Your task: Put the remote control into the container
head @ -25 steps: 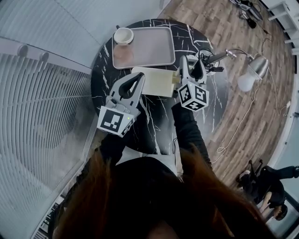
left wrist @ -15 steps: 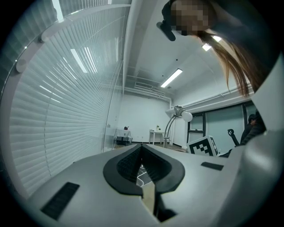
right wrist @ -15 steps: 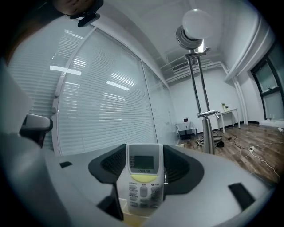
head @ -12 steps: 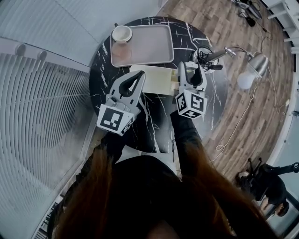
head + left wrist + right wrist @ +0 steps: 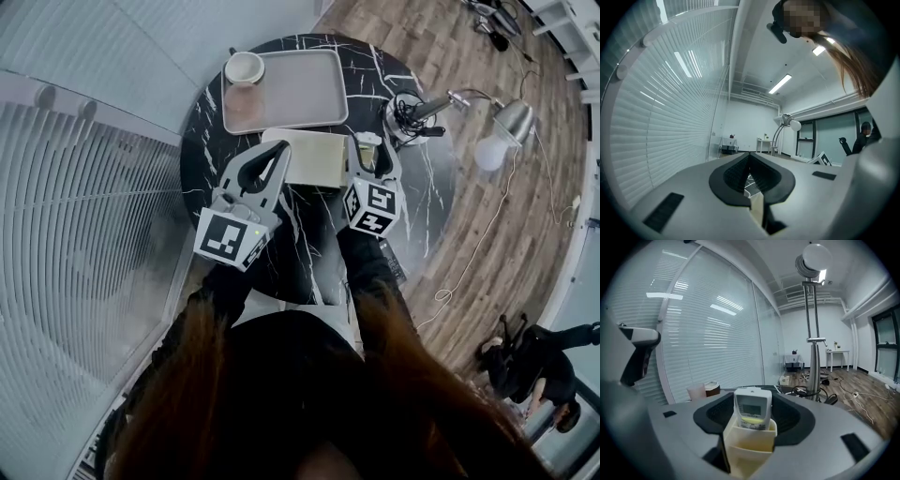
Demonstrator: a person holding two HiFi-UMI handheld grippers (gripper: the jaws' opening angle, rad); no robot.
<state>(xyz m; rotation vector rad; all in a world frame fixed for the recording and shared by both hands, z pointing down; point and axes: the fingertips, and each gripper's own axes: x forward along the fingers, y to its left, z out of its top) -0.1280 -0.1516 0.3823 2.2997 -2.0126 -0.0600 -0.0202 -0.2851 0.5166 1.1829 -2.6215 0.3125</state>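
- Left gripper [image 5: 281, 150]: jaws pressed together, nothing between them.
- Right gripper [image 5: 368, 142]: jaws clamped on the cream container [image 5: 749, 446].
- The remote control [image 5: 752, 408] stands upright in the container's rear pocket.
- Farther off, a tray [image 5: 300, 89] lies on the black marble table [image 5: 422, 197].

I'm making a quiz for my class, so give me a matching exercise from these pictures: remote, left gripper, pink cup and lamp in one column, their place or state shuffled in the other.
1 remote
2 left gripper
3 pink cup
4 lamp

A on the tray
B base among cables on the table
C fingers closed, nothing between
D standing in the container

Pairs: 1-D, 2-C, 3-A, 4-B.
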